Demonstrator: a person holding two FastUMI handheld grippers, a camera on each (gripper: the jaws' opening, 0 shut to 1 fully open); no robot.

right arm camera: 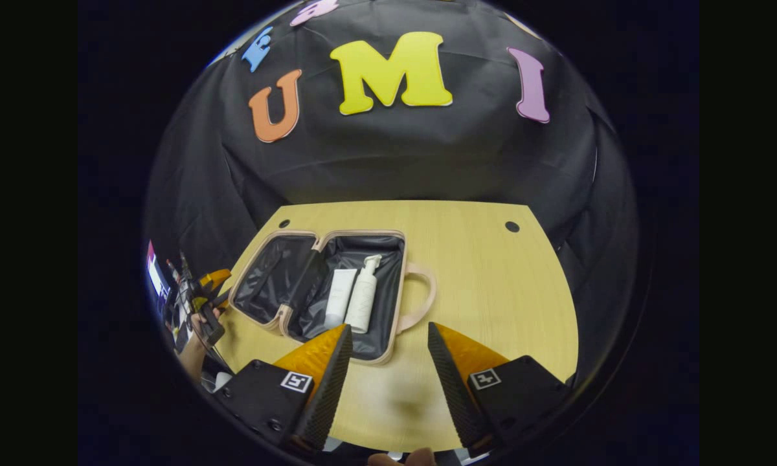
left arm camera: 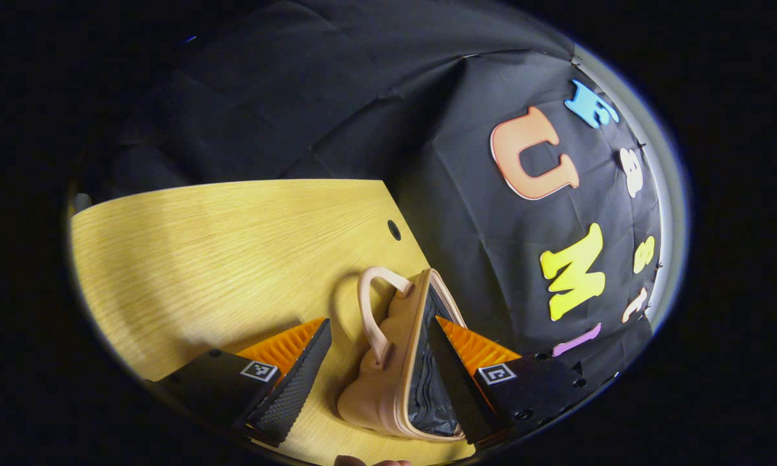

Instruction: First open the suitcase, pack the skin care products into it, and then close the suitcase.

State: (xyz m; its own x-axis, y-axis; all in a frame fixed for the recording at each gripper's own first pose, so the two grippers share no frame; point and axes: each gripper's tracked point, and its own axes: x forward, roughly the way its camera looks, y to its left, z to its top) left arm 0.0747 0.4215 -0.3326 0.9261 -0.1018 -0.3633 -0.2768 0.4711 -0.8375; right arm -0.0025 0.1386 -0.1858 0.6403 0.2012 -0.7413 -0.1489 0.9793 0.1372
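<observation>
The pink suitcase (right arm camera: 399,285) lies open and flat on the wooden table (right arm camera: 492,291), black lining up. In its right half lie a white tube (right arm camera: 338,298) and a white pump bottle (right arm camera: 364,301) side by side. Its handle (right arm camera: 424,301) points right. My right gripper (right arm camera: 390,326) hovers open just in front of the case, holding nothing. My left gripper (right arm camera: 210,298) sits at the case's left edge. In the left gripper view the suitcase (left arm camera: 375,395) shows edge-on between the open fingers of the left gripper (left arm camera: 379,320), the right finger (left arm camera: 456,382) overlapping its black lining.
The table (left arm camera: 201,246) has small round holes (right arm camera: 511,226) near its back edge. Bare wood stretches right of the case. A hand (right arm camera: 197,323) holds the left gripper, with a lit screen (right arm camera: 152,272) behind it. Black cloth walls close the back and sides.
</observation>
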